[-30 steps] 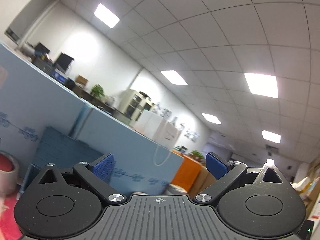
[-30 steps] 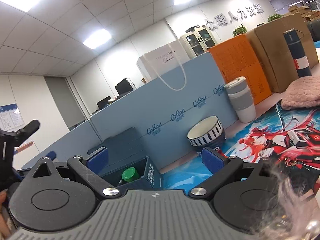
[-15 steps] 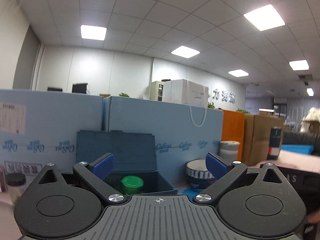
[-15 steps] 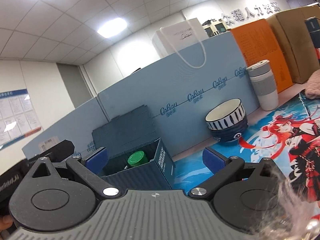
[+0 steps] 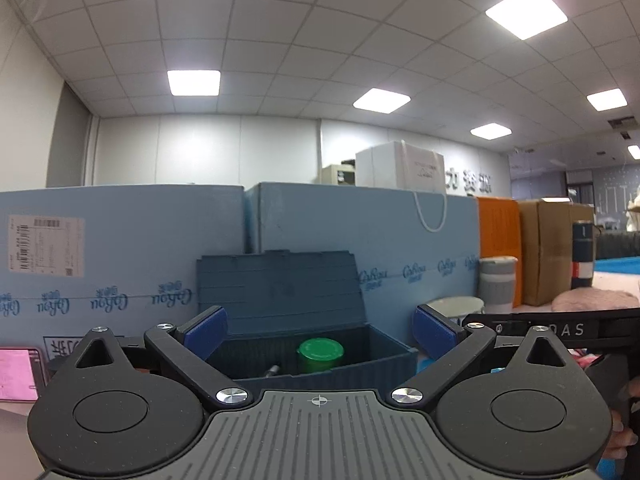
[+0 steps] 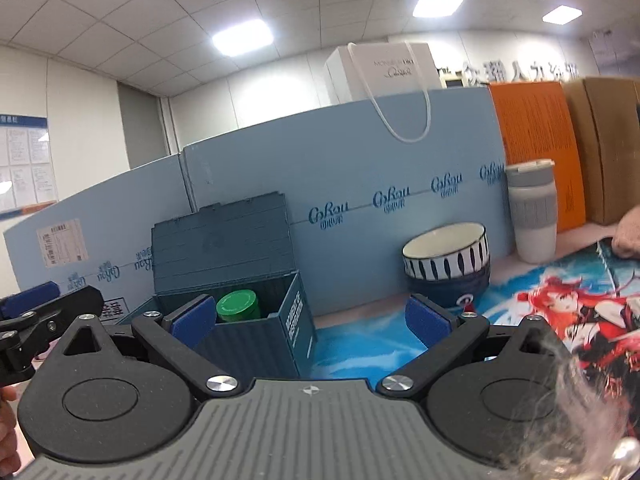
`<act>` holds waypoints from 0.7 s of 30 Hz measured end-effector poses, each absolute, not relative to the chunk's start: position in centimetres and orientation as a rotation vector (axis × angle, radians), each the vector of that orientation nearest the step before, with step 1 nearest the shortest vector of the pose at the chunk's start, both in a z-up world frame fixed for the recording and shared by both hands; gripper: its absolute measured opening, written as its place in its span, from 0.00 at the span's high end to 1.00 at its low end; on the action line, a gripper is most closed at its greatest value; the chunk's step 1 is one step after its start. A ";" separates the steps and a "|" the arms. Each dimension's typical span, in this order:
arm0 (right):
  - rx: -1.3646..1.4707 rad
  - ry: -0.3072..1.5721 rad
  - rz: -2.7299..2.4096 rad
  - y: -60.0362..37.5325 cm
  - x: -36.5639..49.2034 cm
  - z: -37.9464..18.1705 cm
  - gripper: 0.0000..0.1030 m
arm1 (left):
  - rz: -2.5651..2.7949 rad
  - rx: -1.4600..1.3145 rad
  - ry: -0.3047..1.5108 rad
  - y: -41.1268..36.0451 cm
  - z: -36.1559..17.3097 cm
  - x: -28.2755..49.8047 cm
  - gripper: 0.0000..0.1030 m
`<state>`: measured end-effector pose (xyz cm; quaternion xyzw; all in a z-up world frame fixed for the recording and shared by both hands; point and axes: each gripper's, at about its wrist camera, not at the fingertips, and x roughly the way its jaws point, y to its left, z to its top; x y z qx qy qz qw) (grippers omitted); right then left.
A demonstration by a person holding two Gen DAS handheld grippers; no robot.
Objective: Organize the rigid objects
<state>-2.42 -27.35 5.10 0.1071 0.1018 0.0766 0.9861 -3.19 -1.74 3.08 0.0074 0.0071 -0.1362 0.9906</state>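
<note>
A dark blue storage box [image 5: 380,360] [image 6: 298,328] stands with its lid raised against the light blue partition. Inside it sits a green-capped jar [image 5: 320,354] [image 6: 237,306], with a small metal piece [image 5: 273,369] beside it. My left gripper [image 5: 320,328] is open and empty, facing the box straight on. My right gripper [image 6: 308,318] is open and empty too, to the right of the box, over the printed mat. Two stacked bowls [image 6: 446,258] [image 5: 452,306] stand right of the box. The left gripper also shows at the left edge [image 6: 36,320] of the right wrist view.
A white and grey tumbler [image 6: 532,210] [image 5: 497,286] stands by the orange box [image 6: 536,140]. A colourful printed mat [image 6: 560,312] covers the table on the right. A dark flask [image 5: 582,254], a pink cloth [image 5: 596,300] and a pink-screened phone [image 5: 16,374] are also here.
The left gripper has swung down from the ceiling to level on the box. The right gripper has moved closer to the box and bowls. Both stay open.
</note>
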 end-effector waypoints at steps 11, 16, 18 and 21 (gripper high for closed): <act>0.143 0.098 0.136 -24.2 -0.9 4.4 0.01 | -0.231 -0.146 -0.056 0.7 1.1 -2.5 0.00; 0.183 0.077 0.108 -24.9 -1.0 3.8 0.01 | -0.202 -0.186 -0.100 0.8 0.4 -2.7 0.00; 0.174 0.057 0.094 -24.9 -1.2 3.6 0.01 | -0.175 -0.165 -0.089 0.7 0.1 -2.6 0.00; 0.163 0.026 0.089 -24.6 -1.7 3.1 0.01 | -0.138 -0.158 -0.108 0.7 -0.3 -2.7 0.00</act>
